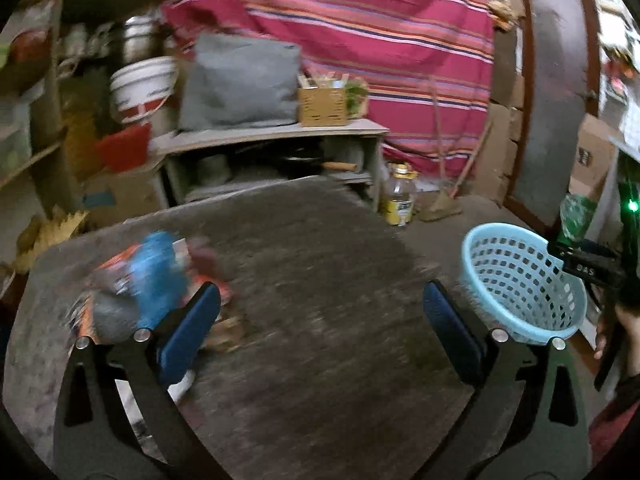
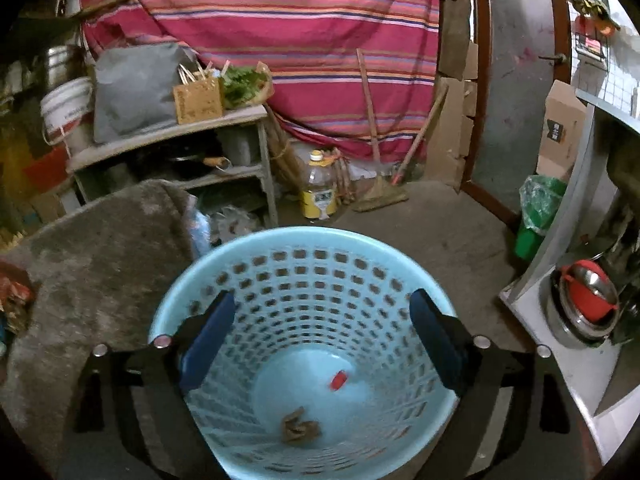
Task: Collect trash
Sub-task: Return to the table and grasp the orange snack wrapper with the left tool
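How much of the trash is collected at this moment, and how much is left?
Done: the blue basket holds a brown crumpled scrap and a small red piece. In hand: nothing; right gripper and left gripper are open and empty. Left: the blurred pile of wrappers on the table.

One basket (image 2: 304, 248), two scraps inside, one bottle (image 2: 319, 192).

The left tool (image 1: 322, 300) is hanging over a grey worktop (image 1: 320, 248), its blue pads spread wide with nothing between them. A blurred heap of wrappers (image 1: 156, 280), blue, orange and red, is lying on the worktop just beside the tool's left finger. A light blue basket (image 1: 520, 280) is standing off the worktop's right edge, and the right tool (image 1: 592, 268) is reaching over its rim. A bottle (image 1: 398, 196) is sitting on the floor beyond.
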Motion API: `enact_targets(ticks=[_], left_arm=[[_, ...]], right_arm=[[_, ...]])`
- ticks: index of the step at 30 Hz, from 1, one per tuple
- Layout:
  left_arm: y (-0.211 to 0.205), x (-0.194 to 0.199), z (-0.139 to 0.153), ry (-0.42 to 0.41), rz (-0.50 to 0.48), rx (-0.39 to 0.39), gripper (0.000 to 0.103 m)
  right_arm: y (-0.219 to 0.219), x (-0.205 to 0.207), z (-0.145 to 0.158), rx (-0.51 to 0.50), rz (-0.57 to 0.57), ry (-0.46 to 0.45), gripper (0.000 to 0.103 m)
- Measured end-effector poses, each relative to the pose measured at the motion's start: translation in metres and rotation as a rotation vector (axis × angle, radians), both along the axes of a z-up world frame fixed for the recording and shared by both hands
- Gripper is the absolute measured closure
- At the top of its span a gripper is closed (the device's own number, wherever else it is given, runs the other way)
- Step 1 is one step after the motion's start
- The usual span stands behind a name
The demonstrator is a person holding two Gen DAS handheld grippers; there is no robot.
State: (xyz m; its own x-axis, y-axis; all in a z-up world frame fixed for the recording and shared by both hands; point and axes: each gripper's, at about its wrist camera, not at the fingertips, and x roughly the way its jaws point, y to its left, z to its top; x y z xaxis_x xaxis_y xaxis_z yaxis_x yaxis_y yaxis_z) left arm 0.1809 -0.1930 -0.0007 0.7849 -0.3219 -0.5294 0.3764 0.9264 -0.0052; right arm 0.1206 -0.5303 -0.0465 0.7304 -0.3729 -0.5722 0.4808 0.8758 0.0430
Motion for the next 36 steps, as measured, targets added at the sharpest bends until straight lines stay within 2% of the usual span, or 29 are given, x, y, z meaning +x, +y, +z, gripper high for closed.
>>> enact_targets(ticks=[2,5,10,15,20,23,29,34,36], left_arm=[[0.027,0.0,0.001,-0.006,0.049,0.009,0.005],[0.069,0.004,-0.001,-0.014,0.131,0.035,0.005],[0.13,0.02,-0.017,0.033,0.239,0.044,0.005],[0.184,0.035,-0.035,0.077,0.329,0.05,0.005],[0.216,0.051,-0.057,0.119,0.377,0.063,0.005],[0.229,0.062,-0.068,0.16,0.37,0.045,0.005],[0.22,0.073,-0.084,0.184,0.33,0.108,0.007],[0.213,0.088,-0.091,0.22,0.288,0.121,0.025],[0.217,0.088,-0.091,0.223,0.277,0.101,0.049]], right_arm=[[0.019,-0.001,0.005,-0.006,0.018,-0.022,0.006],[0.049,0.001,0.008,-0.018,0.041,-0.031,0.006],[0.099,0.01,0.002,-0.002,0.073,-0.012,0.006],[0.146,0.018,0.0,-0.037,0.094,-0.001,0.006],[0.17,0.025,-0.004,-0.009,0.159,-0.011,0.006],[0.183,0.033,-0.01,0.022,0.206,0.003,0.006],[0.203,0.055,-0.019,0.04,0.238,0.057,0.006],[0.22,0.065,-0.017,0.022,0.267,0.064,0.006],[0.228,0.067,-0.014,0.002,0.279,0.064,0.006]])
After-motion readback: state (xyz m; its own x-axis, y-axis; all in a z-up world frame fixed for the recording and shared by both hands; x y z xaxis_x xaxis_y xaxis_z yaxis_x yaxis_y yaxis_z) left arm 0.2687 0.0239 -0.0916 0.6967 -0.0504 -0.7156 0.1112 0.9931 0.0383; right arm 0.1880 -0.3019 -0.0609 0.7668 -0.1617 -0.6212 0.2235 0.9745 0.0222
